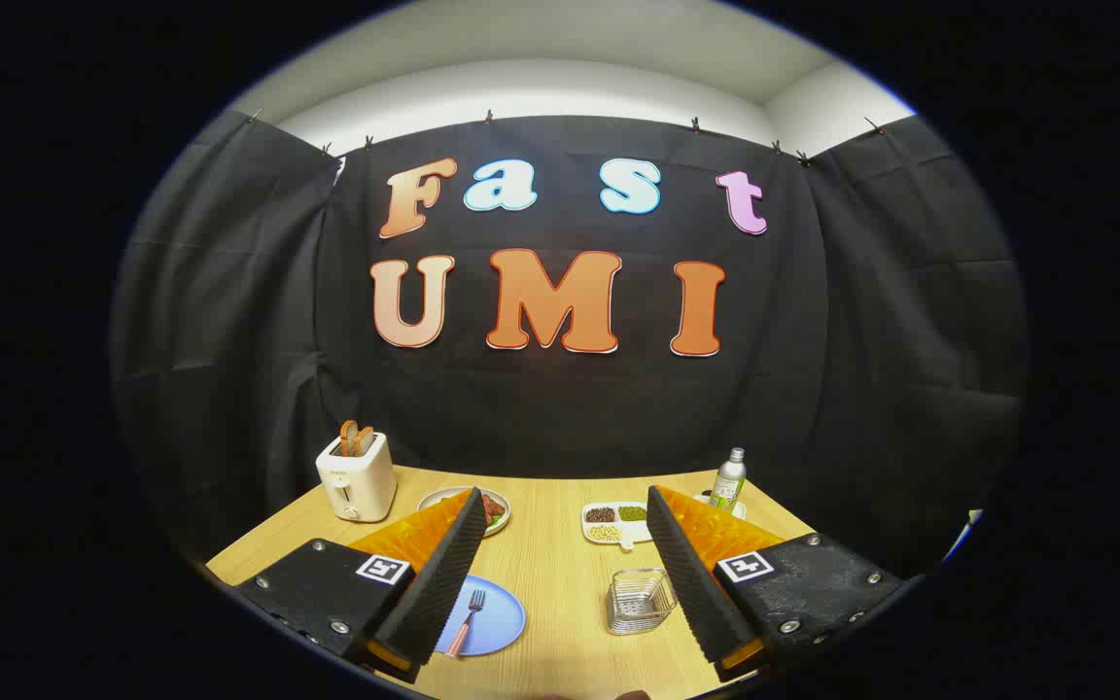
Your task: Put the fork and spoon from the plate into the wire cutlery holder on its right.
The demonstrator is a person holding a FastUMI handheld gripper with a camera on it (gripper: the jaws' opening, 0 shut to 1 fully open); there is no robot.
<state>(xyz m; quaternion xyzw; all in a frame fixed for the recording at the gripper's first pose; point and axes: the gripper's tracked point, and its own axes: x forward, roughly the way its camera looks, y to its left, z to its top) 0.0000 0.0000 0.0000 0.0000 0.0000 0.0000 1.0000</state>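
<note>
From the gripper view, the hand-held gripper (560, 544) hangs above the light wooden table (560, 583), its two ridged black fingers (448, 574) spread wide and holding nothing. Between them, the round blue plate (494, 614) lies beside the left finger, carrying a pink-handled fork (468, 622); the spoon cannot be made out. The square wire cutlery holder (640, 601) sits right of the plate, against the right finger. Beyond stand a white toaster (357, 476), a divided white dish of beans (615, 521) and a slim bottle (728, 478).
</note>
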